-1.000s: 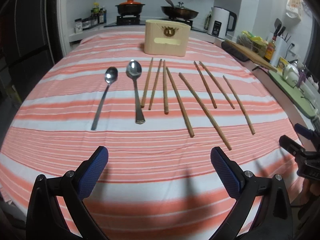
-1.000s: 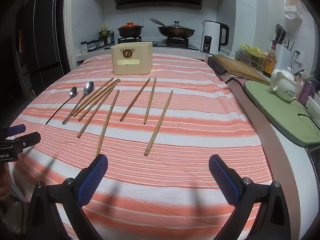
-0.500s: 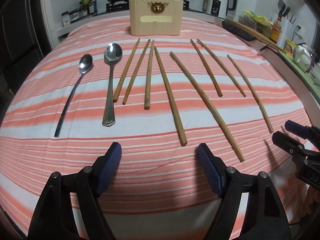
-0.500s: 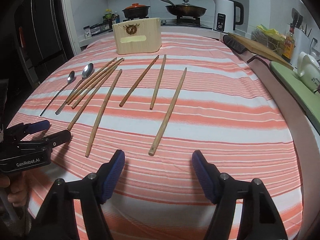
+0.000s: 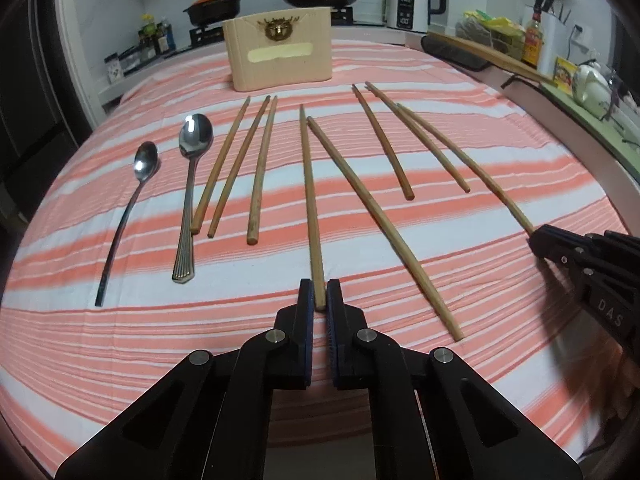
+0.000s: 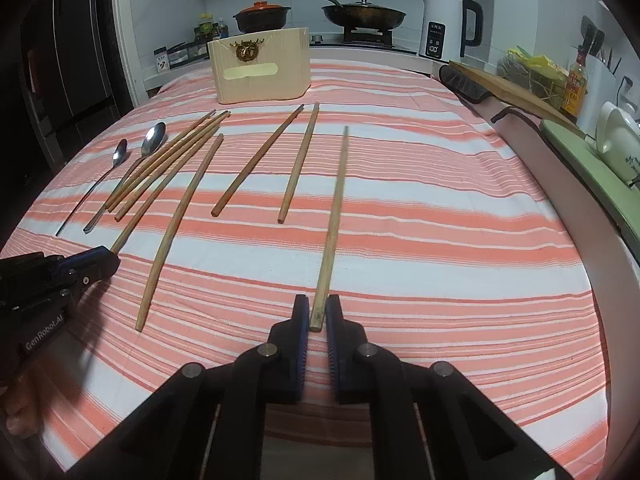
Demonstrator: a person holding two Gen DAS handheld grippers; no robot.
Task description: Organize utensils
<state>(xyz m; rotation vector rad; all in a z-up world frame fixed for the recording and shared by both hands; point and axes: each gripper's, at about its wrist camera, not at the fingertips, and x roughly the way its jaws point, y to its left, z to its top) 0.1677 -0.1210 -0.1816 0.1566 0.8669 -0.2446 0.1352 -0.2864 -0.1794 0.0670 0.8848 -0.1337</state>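
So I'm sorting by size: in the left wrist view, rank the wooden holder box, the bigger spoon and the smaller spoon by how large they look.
1. wooden holder box, clearly largest, though farthest.
2. bigger spoon, with the wider bowl.
3. smaller spoon: its bowl is smaller, yet overall length looks about equal, so that gap is unsure.

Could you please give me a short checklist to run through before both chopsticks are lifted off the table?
1. Left gripper jaws closed on the near end of the middle chopstick: ok.
2. Right gripper jaws closed on the near end of the rightmost chopstick: ok.
3. Each grip takes one stick only; the neighbouring long chopstick lies outside the left jaws: ok.
4. Grip firm enough not to slip: cannot tell.
5. Wooden holder upright at the far end of the striped cloth: ok.
6. Holder's top opening free: cannot tell.
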